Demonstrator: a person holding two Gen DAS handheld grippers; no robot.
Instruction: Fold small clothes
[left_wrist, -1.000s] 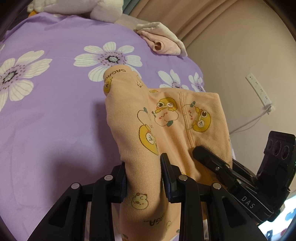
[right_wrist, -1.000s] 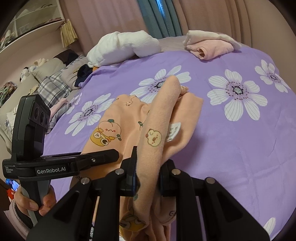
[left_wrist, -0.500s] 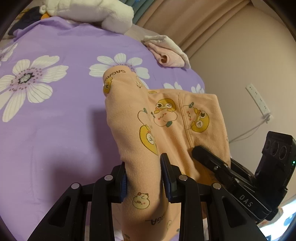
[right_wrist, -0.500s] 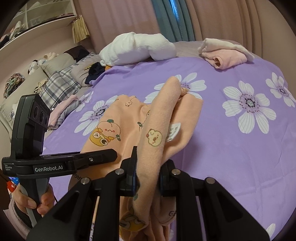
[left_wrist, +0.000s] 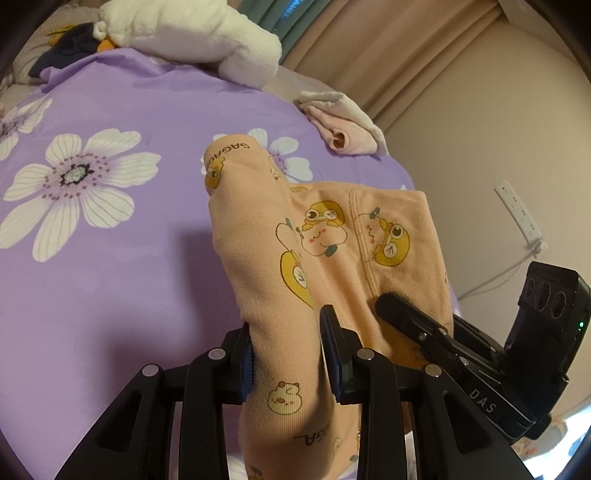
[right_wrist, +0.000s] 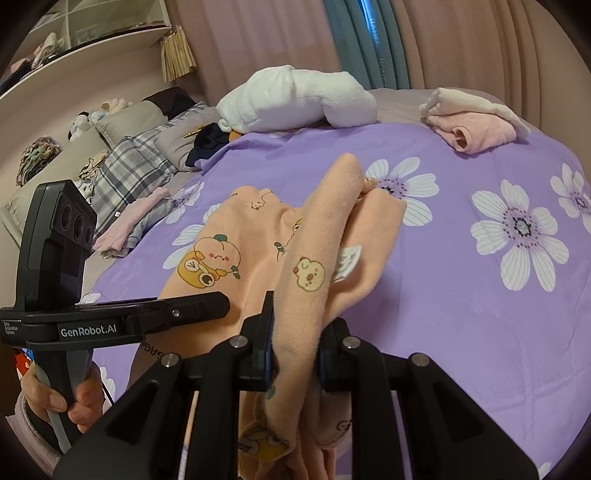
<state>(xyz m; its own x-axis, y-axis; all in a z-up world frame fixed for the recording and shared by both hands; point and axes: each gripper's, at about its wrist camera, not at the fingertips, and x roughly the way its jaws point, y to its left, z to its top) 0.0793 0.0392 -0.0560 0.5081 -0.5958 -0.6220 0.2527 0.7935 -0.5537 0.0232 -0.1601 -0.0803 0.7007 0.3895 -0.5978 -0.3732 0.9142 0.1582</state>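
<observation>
Peach baby garment (left_wrist: 332, 236) printed with cartoon animals is what you hold, lifted by one edge over the bed while its far part still lies on the cover. Below it, your purple bedspread (left_wrist: 110, 258) with white flowers fills most of both views. At the far edge of that cover sits a white plush bundle (right_wrist: 295, 99), and near the corner lies a folded pink and white garment (right_wrist: 476, 125). Your left gripper (left_wrist: 286, 354) has its fingers pressed onto a fold of the peach cloth, which rises between the blue pads. Your right gripper (right_wrist: 295, 354) pinches another bunch of the same cloth alongside it. Your left hand (right_wrist: 62, 398) wraps the left tool's handle at the lower edge.
</observation>
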